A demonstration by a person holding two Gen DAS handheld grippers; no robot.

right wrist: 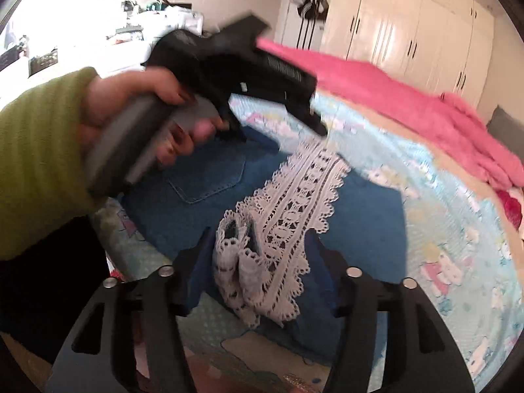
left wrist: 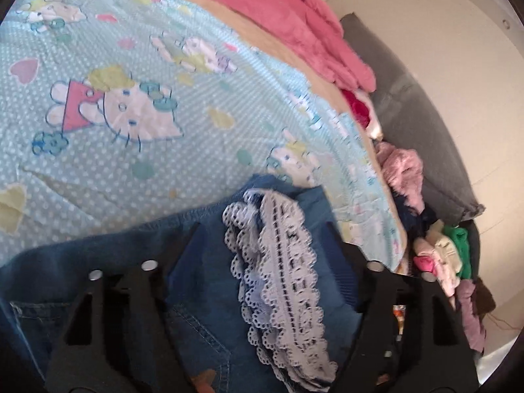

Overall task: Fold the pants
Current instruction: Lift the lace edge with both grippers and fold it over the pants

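Blue denim pants (left wrist: pixel 203 281) (right wrist: pixel 353 216) lie folded on the light-blue cartoon bedsheet (left wrist: pixel 131 98). A white lace trim (left wrist: pixel 281 281) (right wrist: pixel 288 222) runs across them. My left gripper (left wrist: pixel 262 229) hovers over the pants with its jaws wide apart and the lace between them, nothing clamped. In the right wrist view the left gripper (right wrist: pixel 314 124) is held by a hand in a green sleeve, above the far end of the lace. My right gripper (right wrist: pixel 258 242) is open, its fingers either side of the bunched near end of the lace.
A pink blanket (left wrist: pixel 294 23) (right wrist: pixel 409 98) lies along the far side of the bed. A pile of mixed clothes (left wrist: pixel 435 255) sits at the bed's right edge beside a grey cushion (left wrist: pixel 409 104). White wardrobes (right wrist: pixel 409 32) stand behind.
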